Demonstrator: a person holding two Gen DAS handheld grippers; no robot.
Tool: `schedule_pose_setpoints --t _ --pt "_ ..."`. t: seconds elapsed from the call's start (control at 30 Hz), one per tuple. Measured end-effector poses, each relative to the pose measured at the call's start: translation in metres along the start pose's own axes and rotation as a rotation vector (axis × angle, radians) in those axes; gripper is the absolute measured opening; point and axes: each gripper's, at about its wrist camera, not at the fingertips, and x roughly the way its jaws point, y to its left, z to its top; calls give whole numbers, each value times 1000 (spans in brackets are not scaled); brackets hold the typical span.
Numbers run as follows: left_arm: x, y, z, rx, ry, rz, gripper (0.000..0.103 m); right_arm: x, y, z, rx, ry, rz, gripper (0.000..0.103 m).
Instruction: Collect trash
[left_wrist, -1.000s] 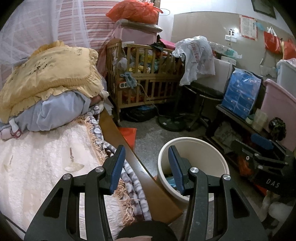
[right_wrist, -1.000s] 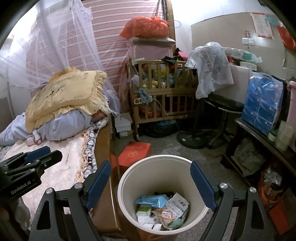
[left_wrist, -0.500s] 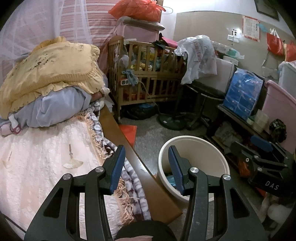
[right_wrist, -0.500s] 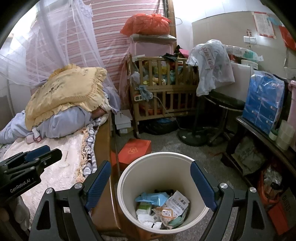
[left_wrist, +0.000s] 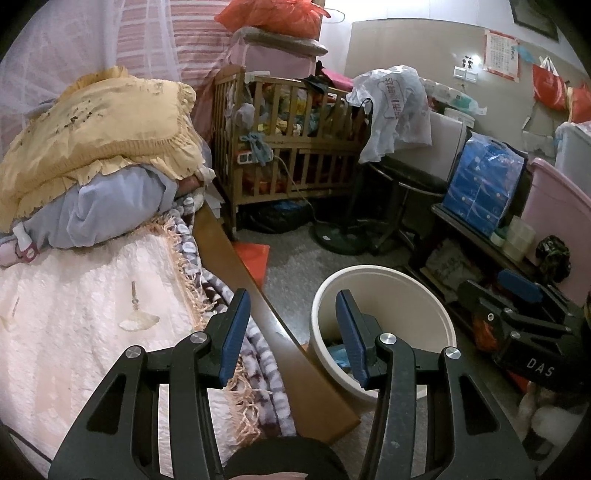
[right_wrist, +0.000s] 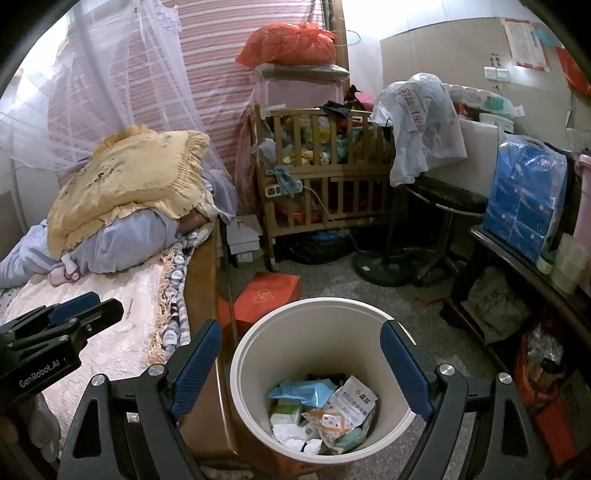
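Note:
A cream round trash bin (right_wrist: 258, 350) stands on the floor beside the bed; it also shows in the left wrist view (left_wrist: 436, 310). Inside lie several wrappers and packets (right_wrist: 332, 410), among them a blue pouch and a white printed packet. My right gripper (right_wrist: 301, 350) is wide open and empty above the bin's mouth. My left gripper (left_wrist: 291, 325) is open and empty over the bed's wooden side rail (left_wrist: 236, 266), left of the bin. Each gripper shows at the edge of the other's view.
The bed (left_wrist: 74, 295) with a pale cover, a yellow pillow (left_wrist: 96, 136) and a small white fan-shaped scrap (left_wrist: 138, 323) lies to the left. A red box (right_wrist: 269, 295) sits on the floor. A wooden crib (right_wrist: 325, 177), a fan stand and cluttered shelves (right_wrist: 524, 277) line the back and right.
Both grippers have risen or tilted slightly, so the bin and bed sit a little lower in view. Both stay open and empty.

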Motion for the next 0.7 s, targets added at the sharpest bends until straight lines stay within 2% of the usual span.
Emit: schedule_pose_setpoints --t 0.7 --pt "3 -5 -2 7 14 -6 46 5 -4 -4 15 15 -4 86"
